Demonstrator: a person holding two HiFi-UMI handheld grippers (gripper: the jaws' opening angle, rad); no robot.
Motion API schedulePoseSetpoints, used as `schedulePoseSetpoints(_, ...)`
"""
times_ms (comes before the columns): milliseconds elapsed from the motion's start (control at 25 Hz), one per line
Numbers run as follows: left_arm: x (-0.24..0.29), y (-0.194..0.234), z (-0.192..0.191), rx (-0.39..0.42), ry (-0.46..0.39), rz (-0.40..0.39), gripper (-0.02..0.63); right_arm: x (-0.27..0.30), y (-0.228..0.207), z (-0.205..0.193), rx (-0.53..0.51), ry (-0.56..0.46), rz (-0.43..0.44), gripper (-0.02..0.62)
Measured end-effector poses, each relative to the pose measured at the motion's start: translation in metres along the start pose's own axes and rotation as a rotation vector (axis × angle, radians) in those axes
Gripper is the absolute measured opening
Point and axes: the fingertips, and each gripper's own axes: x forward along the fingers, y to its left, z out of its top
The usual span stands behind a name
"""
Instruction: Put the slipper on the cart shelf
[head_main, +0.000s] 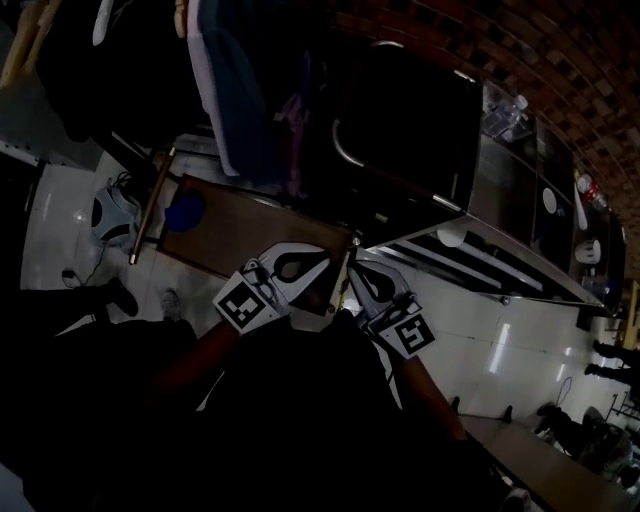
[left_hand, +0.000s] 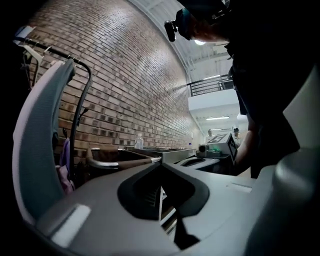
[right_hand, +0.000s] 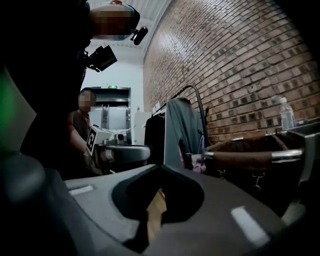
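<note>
**Dim brick room, both tongs empty at the cart's corner**

Brick wall (left_hand: 125, 75) backs a dark room with pale floor tiles. The wooden cart shelf (head_main: 250, 235) stands just in front of a rail of hanging clothes (head_main: 235, 90). The left tongs (head_main: 322, 258) and right tongs (head_main: 358, 268) sit side by side at one corner of the cart shelf, each pressed together with nothing between. A blue lump (head_main: 185, 212), probably the slipper, lies on the cart shelf near its opposite end, well apart from both and on the left tongs' side, so that hand is nearer. Its long axis is too dark to read. If it is the slipper, the placing looks done.
</note>
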Motion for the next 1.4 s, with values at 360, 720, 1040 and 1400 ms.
schedulePoseSetpoints(360, -0.061, 0.026, 0.000, -0.020, -0.017, -0.037, 0.003, 0.039, 0.038, 0.016, -0.007, -0.009, -0.082, 0.000)
schedulePoseSetpoints(720, -0.064, -0.011, 0.004, -0.047, 0.013, -0.012, 0.003, 0.011, 0.054, 0.024, -0.008, -0.062, -0.045, 0.000)
schedulePoseSetpoints(1040, -0.071, -0.030, 0.001, -0.029, 0.065, 0.034, 0.003, -0.009, 0.070, 0.015, -0.026, -0.090, -0.023, 0.000)
schedulePoseSetpoints(1400, -0.097, -0.024, -0.002, -0.022, 0.076, 0.006, 0.003, 0.019, 0.097, 0.013, -0.002, -0.077, -0.018, 0.002)
